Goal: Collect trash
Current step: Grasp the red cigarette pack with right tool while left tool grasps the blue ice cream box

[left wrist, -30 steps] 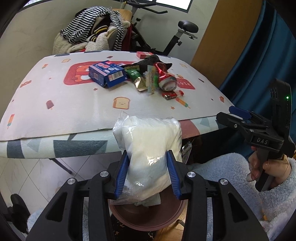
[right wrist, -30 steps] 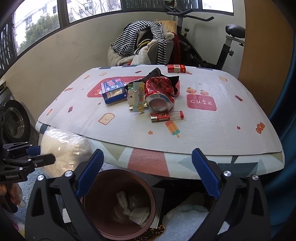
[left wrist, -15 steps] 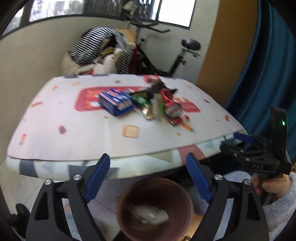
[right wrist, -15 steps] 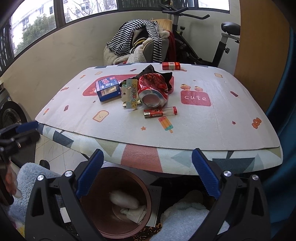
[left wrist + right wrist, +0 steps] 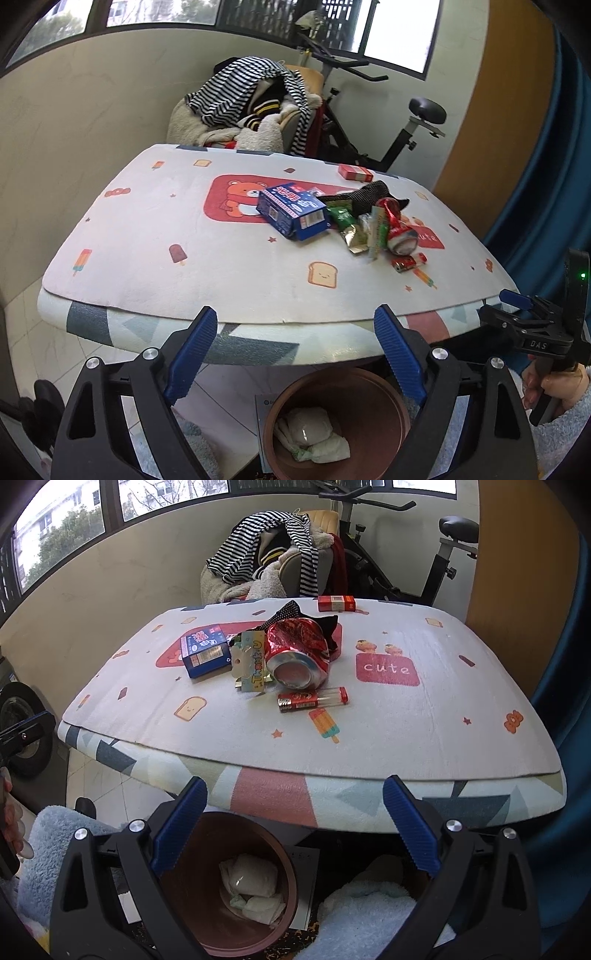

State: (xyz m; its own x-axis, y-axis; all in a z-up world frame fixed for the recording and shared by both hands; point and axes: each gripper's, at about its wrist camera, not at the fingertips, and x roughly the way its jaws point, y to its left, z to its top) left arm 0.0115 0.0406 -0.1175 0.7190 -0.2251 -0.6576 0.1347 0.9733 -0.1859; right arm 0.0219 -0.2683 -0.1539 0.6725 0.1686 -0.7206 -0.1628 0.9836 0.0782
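A brown bin [image 5: 369, 384] stands on the floor below the table's front edge; it also shows in the right wrist view [image 5: 207, 897]. A white plastic bag [image 5: 308, 430] lies inside it, seen too from the right [image 5: 253, 878]. On the table lie a blue box [image 5: 291, 212], a crushed red can [image 5: 297, 650], a red lighter [image 5: 312, 699], a green wrapper [image 5: 341, 216], a "Thank U" tag [image 5: 251, 664] and a small red box [image 5: 336, 603]. My left gripper [image 5: 293, 356] is open and empty above the bin. My right gripper [image 5: 295, 825] is open and empty at the table's front edge.
The table [image 5: 184, 288] has a printed cloth. Behind it stand a chair piled with striped clothes [image 5: 255, 92] and an exercise bike [image 5: 413, 125]. A blue curtain [image 5: 546, 184] hangs at the right. A light blue fluffy mat [image 5: 369, 912] lies by the bin.
My left gripper opened and let go of the white bag, which now lies in the bin. The left gripper then rose and tilted up toward the table. The right gripper moved slightly.
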